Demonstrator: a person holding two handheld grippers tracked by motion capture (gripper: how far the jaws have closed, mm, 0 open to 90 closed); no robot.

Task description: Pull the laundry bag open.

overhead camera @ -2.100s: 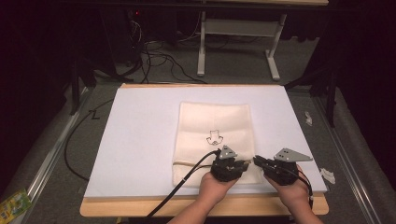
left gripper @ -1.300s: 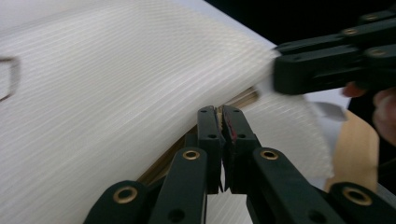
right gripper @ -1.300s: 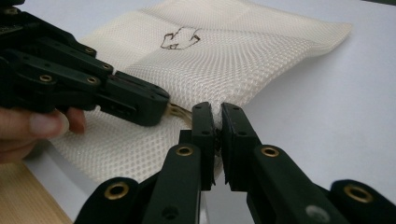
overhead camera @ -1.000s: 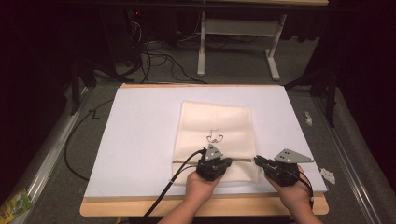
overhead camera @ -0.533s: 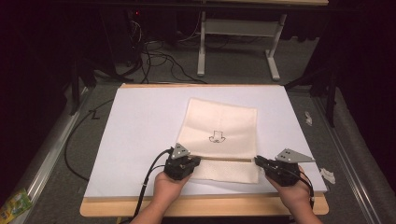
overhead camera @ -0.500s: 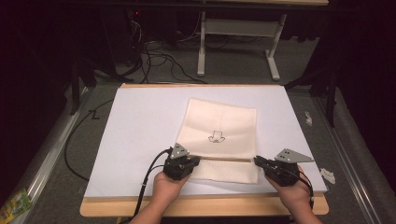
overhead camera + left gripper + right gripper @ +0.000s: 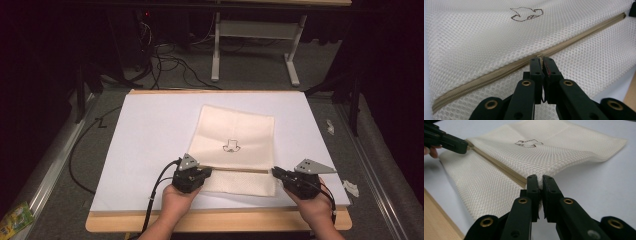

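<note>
Pinching zipper pull [image 7: 540,58], hidden between jaws

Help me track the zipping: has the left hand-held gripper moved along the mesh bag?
Yes. The left hand-held gripper slid leftward along the zipper, away from the drawing.

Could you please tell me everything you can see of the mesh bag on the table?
The mesh bag is cream, honeycomb-weave fabric, roughly rectangular, lying flat on the white mat. A small dark outline logo sits near its middle. A tan zipper runs across it near the person's side. The left gripper is shut on the zipper pull; the right gripper pinches the bag's edge at the zipper's other end, lifting the fabric slightly there.
</note>
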